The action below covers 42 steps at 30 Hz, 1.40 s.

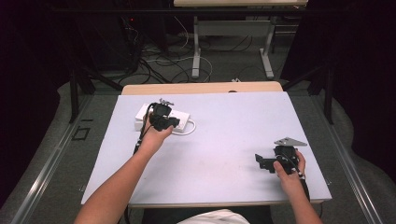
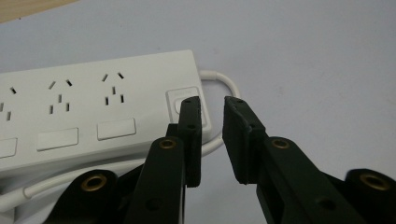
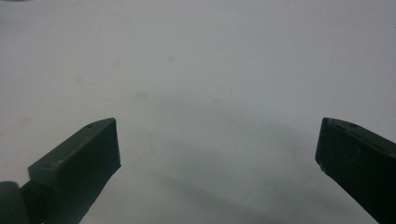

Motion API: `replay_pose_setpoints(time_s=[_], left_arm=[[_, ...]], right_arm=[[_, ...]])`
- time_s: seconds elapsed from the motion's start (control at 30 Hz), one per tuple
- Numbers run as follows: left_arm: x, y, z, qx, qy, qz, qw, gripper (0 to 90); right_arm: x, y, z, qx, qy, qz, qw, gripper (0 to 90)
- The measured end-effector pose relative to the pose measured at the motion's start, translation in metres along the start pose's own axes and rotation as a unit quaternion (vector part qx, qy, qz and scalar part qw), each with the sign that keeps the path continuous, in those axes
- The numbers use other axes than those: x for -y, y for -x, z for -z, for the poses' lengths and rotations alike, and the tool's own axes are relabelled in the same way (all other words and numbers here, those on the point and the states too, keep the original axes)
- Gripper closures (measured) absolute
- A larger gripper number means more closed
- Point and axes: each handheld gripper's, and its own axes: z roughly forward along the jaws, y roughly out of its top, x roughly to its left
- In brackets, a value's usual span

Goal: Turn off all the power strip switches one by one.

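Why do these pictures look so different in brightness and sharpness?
High view: the room around the table is dark, the white top evenly lit. Left gripper view: the power strip is fairly sharp, while the near black fingers look slightly soft. Right gripper view: dim and grey, with a soft shadow on the table between the fingers.

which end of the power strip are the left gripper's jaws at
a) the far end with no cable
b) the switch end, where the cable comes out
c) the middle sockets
b: in the left gripper view the left gripper has its tips at the switch end of the power strip, beside the cable loop.
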Motion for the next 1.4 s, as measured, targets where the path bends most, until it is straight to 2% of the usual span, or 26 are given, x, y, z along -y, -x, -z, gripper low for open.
replay_pose_setpoints(time_s=[0.23, 0.53, 0.83, 1.03, 1.17, 1.4], left_arm=[[-0.006, -0.002, -0.010, -0.011, -0.008, 0.009, 0.9999, 82.6], [-0.013, -0.001, -0.025, -0.031, -0.031, 0.004, 0.9991, 86.9], [-0.020, 0.001, -0.036, -0.034, -0.042, 0.007, 0.9985, 89.7], [-0.024, -0.002, -0.044, -0.036, -0.049, 0.012, 0.9981, 90.0], [-0.026, -0.005, -0.048, -0.037, -0.056, 0.025, 0.9974, 90.0], [-0.025, -0.006, -0.055, -0.043, -0.063, 0.023, 0.9969, 90.0]], right_arm=[[0.000, 0.000, -0.001, -0.002, -0.001, 0.002, 1.0000, 0.0], [0.000, 0.000, -0.001, -0.006, -0.001, 0.000, 1.0000, 0.0], [0.000, 0.001, -0.002, -0.007, -0.004, 0.004, 1.0000, 0.0], [0.001, 0.001, -0.004, -0.010, -0.006, 0.002, 0.9999, 0.0], [0.001, 0.000, -0.005, -0.012, -0.006, 0.001, 0.9999, 0.0], [0.001, 0.001, -0.006, -0.015, -0.007, 0.003, 0.9999, 0.0]])
